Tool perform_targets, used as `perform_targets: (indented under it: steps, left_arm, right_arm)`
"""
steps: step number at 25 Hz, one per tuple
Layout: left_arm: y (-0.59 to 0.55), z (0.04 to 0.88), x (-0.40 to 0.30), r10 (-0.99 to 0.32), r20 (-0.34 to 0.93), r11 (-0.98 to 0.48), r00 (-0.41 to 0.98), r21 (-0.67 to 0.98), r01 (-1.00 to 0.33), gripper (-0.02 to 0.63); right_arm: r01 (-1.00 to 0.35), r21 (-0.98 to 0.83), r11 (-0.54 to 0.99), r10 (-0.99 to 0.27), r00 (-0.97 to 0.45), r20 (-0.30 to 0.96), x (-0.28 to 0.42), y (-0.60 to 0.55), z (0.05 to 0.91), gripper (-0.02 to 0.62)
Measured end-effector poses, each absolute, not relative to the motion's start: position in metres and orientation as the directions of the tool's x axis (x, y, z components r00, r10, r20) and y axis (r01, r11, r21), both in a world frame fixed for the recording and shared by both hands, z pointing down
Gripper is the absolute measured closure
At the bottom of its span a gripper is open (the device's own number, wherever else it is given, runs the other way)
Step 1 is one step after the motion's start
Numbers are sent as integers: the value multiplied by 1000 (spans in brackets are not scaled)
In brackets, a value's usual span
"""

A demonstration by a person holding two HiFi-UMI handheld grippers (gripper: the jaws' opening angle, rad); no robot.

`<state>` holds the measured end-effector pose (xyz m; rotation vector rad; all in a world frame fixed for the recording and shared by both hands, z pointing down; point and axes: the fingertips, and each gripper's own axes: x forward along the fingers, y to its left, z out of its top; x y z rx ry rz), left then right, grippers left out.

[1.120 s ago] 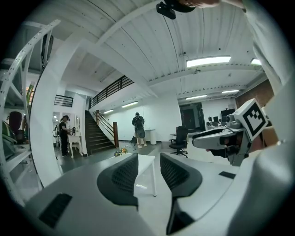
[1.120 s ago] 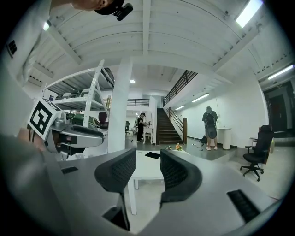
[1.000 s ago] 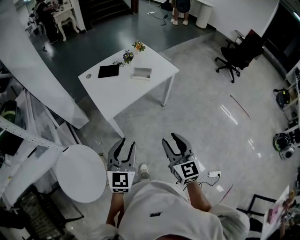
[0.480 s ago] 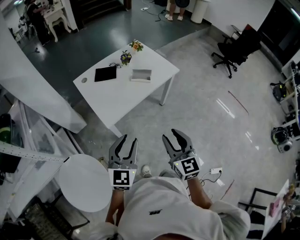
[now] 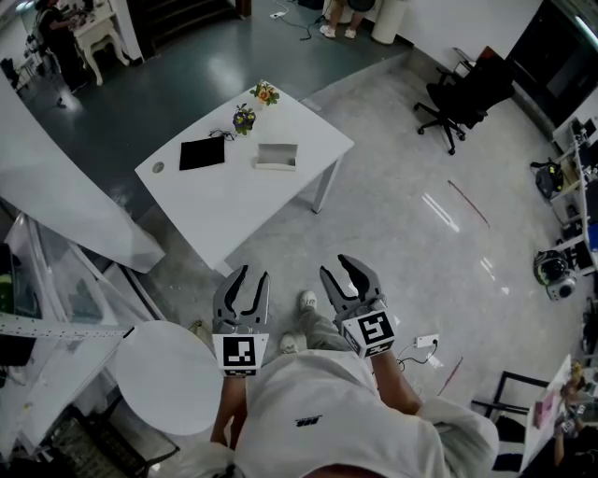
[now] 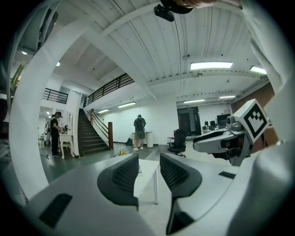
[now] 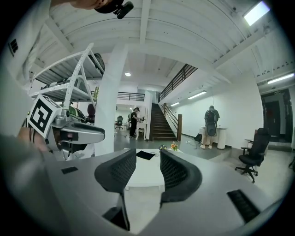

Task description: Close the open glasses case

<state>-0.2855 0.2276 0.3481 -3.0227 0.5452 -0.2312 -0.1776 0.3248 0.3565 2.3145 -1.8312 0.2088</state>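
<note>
The open glasses case (image 5: pixel 277 156), pale grey, lies on the white table (image 5: pixel 234 201) beside a black pad (image 5: pixel 202 153) and two small flower pots (image 5: pixel 244 119). Both grippers hang in front of the person's chest, well short of the table. The left gripper (image 5: pixel 245 283) is open with nothing between its fingers, and so is the right gripper (image 5: pixel 342 274). In the left gripper view the left gripper (image 6: pixel 149 159) frames the far table (image 6: pixel 148 171). In the right gripper view the right gripper (image 7: pixel 147 154) frames the table (image 7: pixel 146 174) and the black pad (image 7: pixel 145 155).
A round white table (image 5: pixel 168 378) stands at the lower left next to metal shelving. A black office chair (image 5: pixel 462 93) is at the upper right. A white adapter with a cable (image 5: pixel 425 342) lies on the floor. People stand by the far wall (image 5: pixel 341 11).
The person has stepped forward, one shoe now showing ahead between the grippers; the table sits slightly nearer and more to the left. Both grippers stay open and empty.
</note>
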Motion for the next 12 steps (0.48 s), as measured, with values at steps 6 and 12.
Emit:
perform_targets:
  steps: [6, 12]
  left_arm:
    - [209, 352, -264, -353, 144, -935, 924, -75, -346, 448]
    - [191, 353, -236, -363, 148, -932, 920, -83, -354, 449]
  right_arm:
    - [-975, 56, -216, -949, 223, 224, -157, 305, 357, 430]
    - [-978, 51, -200, -952, 207, 224, -129, 284, 359, 430]
